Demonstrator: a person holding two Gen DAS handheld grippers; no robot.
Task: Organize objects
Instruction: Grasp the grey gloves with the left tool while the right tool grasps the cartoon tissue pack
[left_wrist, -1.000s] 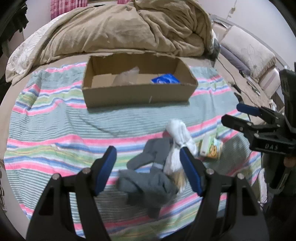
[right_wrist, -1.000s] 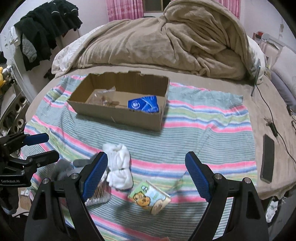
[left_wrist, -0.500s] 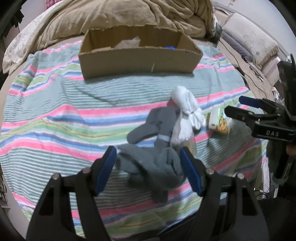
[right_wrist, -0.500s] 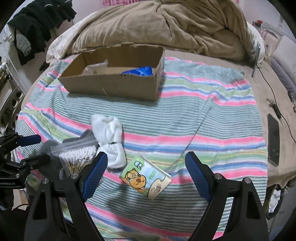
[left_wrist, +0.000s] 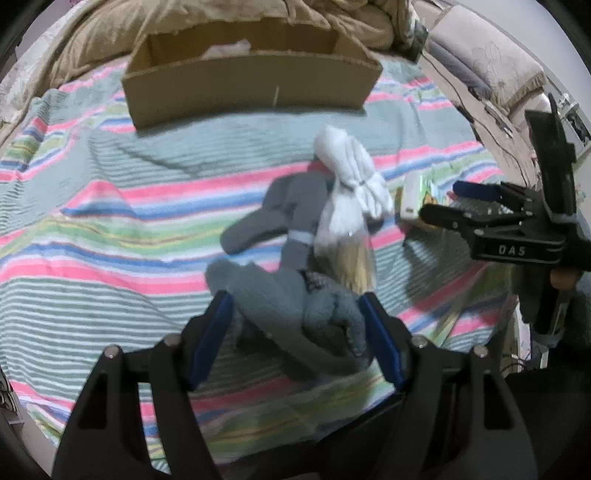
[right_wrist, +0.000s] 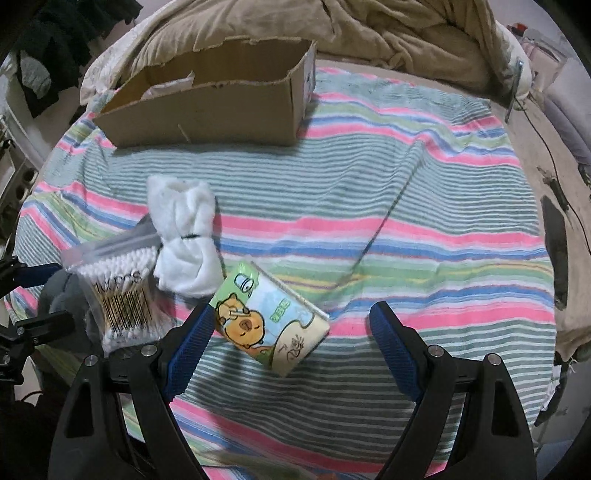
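Grey socks (left_wrist: 295, 295) lie bunched on the striped blanket. My left gripper (left_wrist: 295, 325) is open with its jaws on either side of the near grey bundle. A white sock roll (left_wrist: 351, 170) (right_wrist: 184, 218) and a bag of cotton swabs (left_wrist: 351, 254) (right_wrist: 118, 291) lie beside them. A tissue pack with a cartoon bear (right_wrist: 269, 321) lies just inside my open right gripper (right_wrist: 291, 332), close to its left finger. The right gripper also shows in the left wrist view (left_wrist: 443, 203). An open cardboard box (left_wrist: 251, 81) (right_wrist: 207, 107) stands farther back.
A rumpled beige duvet (right_wrist: 332, 33) lies behind the box. A dark phone (right_wrist: 554, 251) and a cable lie on the bed's right side. Dark clothes (right_wrist: 48, 44) hang at the far left. Pillows (left_wrist: 487, 62) lie at the right.
Both grippers have moved forward and down toward the blanket. The left one now brackets the grey socks, and the tissue pack has come between the right gripper's fingers.
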